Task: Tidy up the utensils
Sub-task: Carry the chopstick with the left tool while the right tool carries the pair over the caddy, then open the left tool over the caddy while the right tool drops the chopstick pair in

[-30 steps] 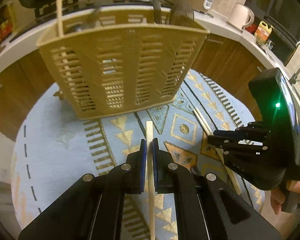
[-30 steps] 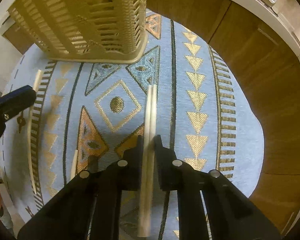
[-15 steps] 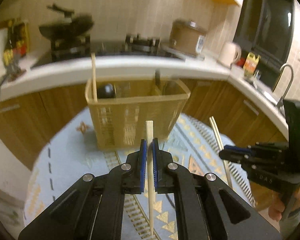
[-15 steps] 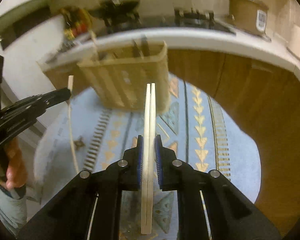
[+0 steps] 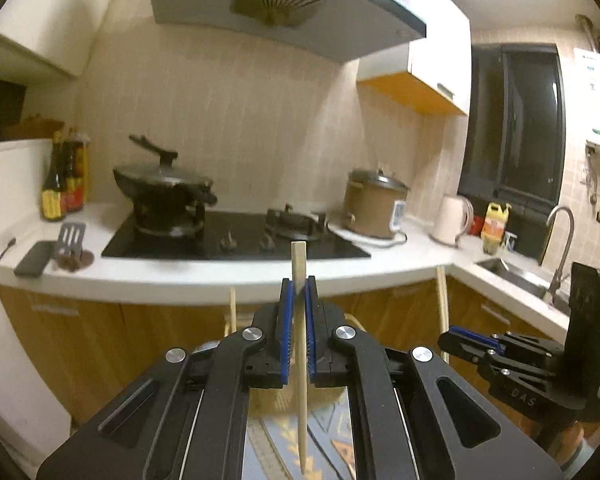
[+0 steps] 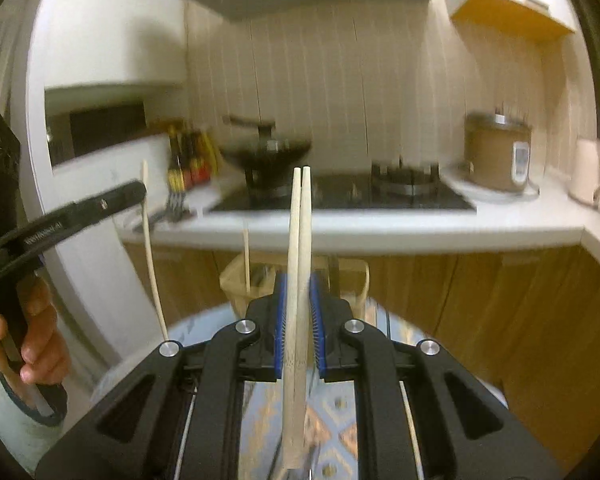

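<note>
We've got the left gripper (image 5: pixel 299 292) with jaws clamped on a single chopstick (image 5: pixel 300 360), and the right gripper (image 6: pixel 299 292) clamped on a pair of chopsticks (image 6: pixel 298 280), both lifted above the rug. All three sticks run 12-to-6, thick ends at 12. The slotted utensil basket (image 6: pixel 236 284) sits low, just past the jaws. Best bet: tip them thin-end down over an open compartment before letting go.

Both grippers black plastic, left gripper (image 5: pixel 299 292) and right gripper (image 6: pixel 299 288) with blue ribbed pads (image 5: pixel 286 332), silver round screws (image 5: pixel 252 334) behind them, green LED on right unit, light sleeve (image 6: pixel 24 420) with dark cuff.
</note>
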`<action>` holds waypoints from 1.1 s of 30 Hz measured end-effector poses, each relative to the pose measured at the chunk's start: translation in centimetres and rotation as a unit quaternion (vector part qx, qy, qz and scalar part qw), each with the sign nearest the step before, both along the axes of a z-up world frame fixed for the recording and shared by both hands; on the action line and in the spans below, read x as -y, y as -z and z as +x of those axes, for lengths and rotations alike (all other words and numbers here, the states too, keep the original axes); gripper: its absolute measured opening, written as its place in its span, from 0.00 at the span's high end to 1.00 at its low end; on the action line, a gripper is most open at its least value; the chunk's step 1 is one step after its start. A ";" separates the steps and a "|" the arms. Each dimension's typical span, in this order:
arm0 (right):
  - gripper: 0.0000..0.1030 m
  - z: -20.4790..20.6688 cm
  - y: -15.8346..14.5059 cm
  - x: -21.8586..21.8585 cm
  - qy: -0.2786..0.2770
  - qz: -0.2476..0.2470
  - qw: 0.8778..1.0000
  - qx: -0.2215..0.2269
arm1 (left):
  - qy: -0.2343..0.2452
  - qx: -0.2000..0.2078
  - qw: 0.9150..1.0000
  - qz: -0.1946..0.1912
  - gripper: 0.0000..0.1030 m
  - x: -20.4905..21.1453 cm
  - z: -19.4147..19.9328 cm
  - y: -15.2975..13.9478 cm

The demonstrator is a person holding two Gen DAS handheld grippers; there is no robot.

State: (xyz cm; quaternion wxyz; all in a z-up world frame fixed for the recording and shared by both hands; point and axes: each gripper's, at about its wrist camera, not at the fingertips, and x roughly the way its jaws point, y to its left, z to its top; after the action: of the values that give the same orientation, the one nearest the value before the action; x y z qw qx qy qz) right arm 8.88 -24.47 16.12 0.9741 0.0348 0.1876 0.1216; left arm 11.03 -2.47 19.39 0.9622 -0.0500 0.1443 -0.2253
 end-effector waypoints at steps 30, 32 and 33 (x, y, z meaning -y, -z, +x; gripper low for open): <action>0.90 11.8 0.1 -0.1 0.061 -0.043 0.987 0.144 | -0.061 0.092 0.994 -0.019 0.96 0.6 11.8 0.0; 0.90 12.8 1.0 0.3 0.063 -0.039 0.988 0.136 | -0.062 0.090 0.994 -0.023 0.96 0.4 12.4 0.6; 0.90 13.1 1.3 0.4 0.063 -0.037 0.988 0.133 | -0.062 0.089 0.994 -0.024 0.96 0.4 12.7 0.9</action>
State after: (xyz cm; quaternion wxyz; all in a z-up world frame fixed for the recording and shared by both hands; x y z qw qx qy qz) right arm 21.99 -24.87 14.83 0.9967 -0.0063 0.0582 0.0564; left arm 23.75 -2.90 18.48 0.9819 -0.0620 0.0495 -0.1720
